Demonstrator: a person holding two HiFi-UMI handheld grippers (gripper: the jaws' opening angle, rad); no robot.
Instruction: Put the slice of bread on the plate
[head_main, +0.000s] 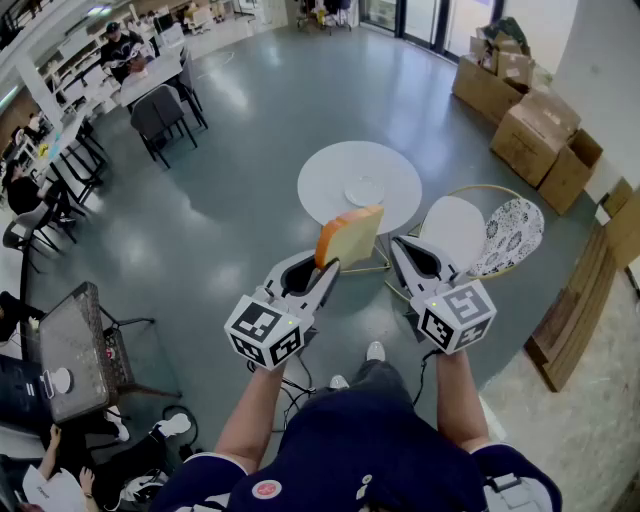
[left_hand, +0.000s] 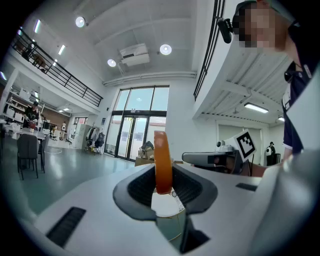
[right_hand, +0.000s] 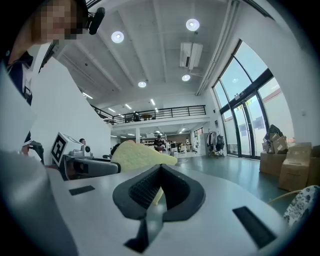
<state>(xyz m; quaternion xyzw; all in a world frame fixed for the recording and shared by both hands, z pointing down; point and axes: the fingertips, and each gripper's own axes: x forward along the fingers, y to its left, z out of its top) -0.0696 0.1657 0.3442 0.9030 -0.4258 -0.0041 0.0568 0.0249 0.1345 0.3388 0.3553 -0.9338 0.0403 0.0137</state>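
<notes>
Standing on edge between the pads of the left gripper (head_main: 325, 272), the slice of bread (head_main: 352, 238) is held in the air, its pale cut face turned toward the right gripper (head_main: 398, 245) and its orange crust along the top and outer side. The left gripper view shows the slice (left_hand: 162, 162) edge-on as a narrow orange band, with both pads of the gripper (left_hand: 163, 186) pressed against its lower part. Seen from the head view, the slice overlaps the near rim of a round white table (head_main: 325, 180), on which a small white plate (head_main: 364, 190) lies near the centre; slice and plate are apart. The right gripper sits just beside the left one at about the same level. In its own view the jaws of this gripper (right_hand: 160, 167) meet at their tips with nothing between them, and the pale face of the slice (right_hand: 137, 156) appears beyond them, carried by the left gripper (right_hand: 90, 167). Right of the table are a round white seat (head_main: 452, 228) in a gold hoop and a patterned cushion (head_main: 510, 235). Cardboard boxes (head_main: 540, 130) stand on the grey floor (head_main: 250, 150) farther back.
</notes>
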